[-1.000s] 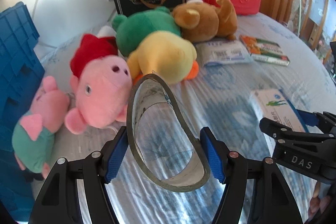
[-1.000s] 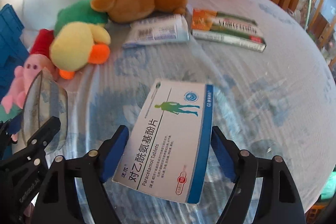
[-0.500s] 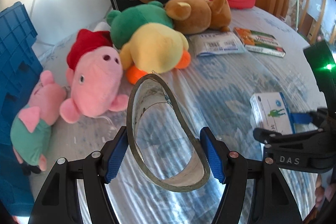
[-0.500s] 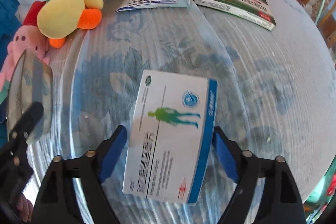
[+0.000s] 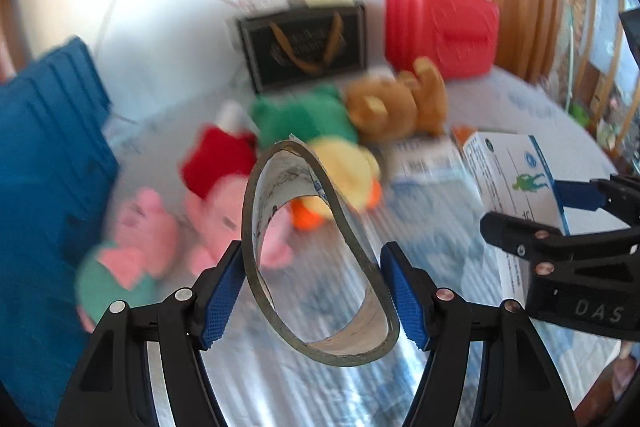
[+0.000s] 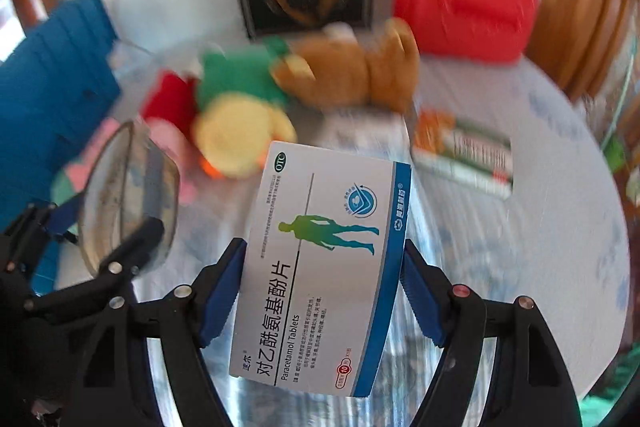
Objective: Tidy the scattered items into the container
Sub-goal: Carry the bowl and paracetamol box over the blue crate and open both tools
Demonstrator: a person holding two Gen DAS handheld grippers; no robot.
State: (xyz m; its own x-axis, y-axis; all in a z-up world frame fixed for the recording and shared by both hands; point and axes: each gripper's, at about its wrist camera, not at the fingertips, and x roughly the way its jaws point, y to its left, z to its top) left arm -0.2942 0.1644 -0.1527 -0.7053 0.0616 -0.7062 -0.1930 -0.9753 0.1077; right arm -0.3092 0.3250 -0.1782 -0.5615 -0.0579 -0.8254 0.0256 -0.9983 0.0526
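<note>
Left claw (image 5: 316,293) grips the tape roll (image 5: 312,247), lifted off the desk (image 5: 532,115); right claw (image 6: 322,297) clamps the pill box (image 6: 320,267). Blue crate (image 5: 44,163) stands far left, nearer the left claw, so tape likely goes first.

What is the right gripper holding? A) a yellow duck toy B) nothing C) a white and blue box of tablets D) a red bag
C: the right gripper has its blue pads pressed on both sides of the white and blue tablet box, lifted above the table.
</note>
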